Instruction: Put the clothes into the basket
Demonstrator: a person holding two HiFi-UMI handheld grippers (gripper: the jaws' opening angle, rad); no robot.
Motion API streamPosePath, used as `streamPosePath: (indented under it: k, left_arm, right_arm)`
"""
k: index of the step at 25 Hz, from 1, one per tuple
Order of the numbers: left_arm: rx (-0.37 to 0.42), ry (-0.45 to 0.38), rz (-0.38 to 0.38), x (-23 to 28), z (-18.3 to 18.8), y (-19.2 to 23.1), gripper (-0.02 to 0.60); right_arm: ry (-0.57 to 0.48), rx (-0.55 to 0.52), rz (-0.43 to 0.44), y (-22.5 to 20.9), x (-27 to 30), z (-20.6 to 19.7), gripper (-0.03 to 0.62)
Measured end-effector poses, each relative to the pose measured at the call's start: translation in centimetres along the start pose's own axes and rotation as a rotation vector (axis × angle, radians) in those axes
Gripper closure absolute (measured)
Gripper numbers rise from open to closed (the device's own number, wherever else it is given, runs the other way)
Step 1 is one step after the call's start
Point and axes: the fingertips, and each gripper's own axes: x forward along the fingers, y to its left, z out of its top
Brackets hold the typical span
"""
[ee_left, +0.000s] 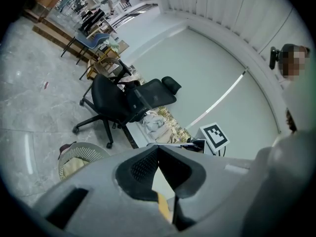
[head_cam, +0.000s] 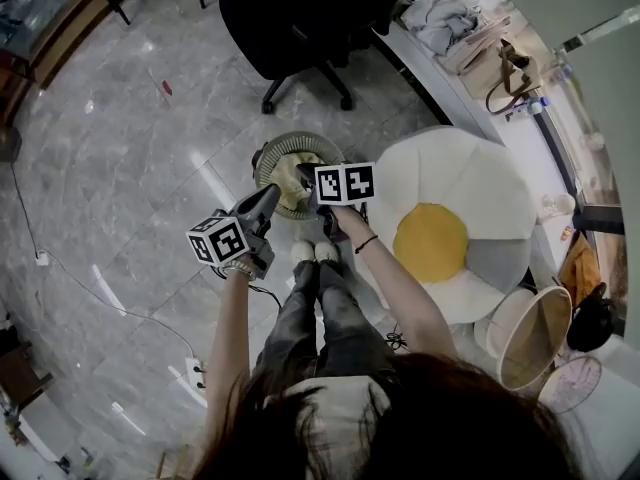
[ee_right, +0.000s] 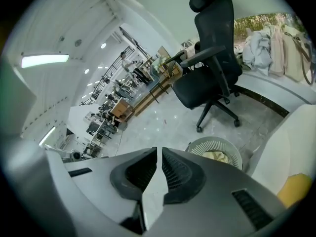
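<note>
The basket point(head_cam: 268, 158) stands on the floor at 12 o'clock from the person's shoes, and pale yellow clothes point(head_cam: 291, 175) lie inside it. The left gripper point(ee_left: 158, 148) and the right gripper point(ee_right: 159, 151) hang just above it, jaws closed on nothing, probably because the clothes are already delivered.

Open-plan office, large and bright
A black swivel chair point(head_cam: 300, 18) on polished stone floor point(head_cam: 120, 168) — long rows of desks point(ee_right: 123, 107) beyond.
</note>
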Motion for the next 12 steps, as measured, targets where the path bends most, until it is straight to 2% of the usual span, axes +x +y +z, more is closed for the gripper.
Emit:
streamPosePath:
  k: [9, 12]
  left_arm:
    - [0.069, -0.088, -0.016, -1.5, 2.0, -4.1, 0.571]
    - [0.096, -0.118, -0.018, -1.9, 2.9, -5.2, 0.571]
  right_arm:
    - [-0.121, -0.041, 0.142, 5.3, -4.0, 2.4, 0.565]
    - [-0.143, -0.087, 0.161, 6.4, -5.3, 3.1, 0.565]
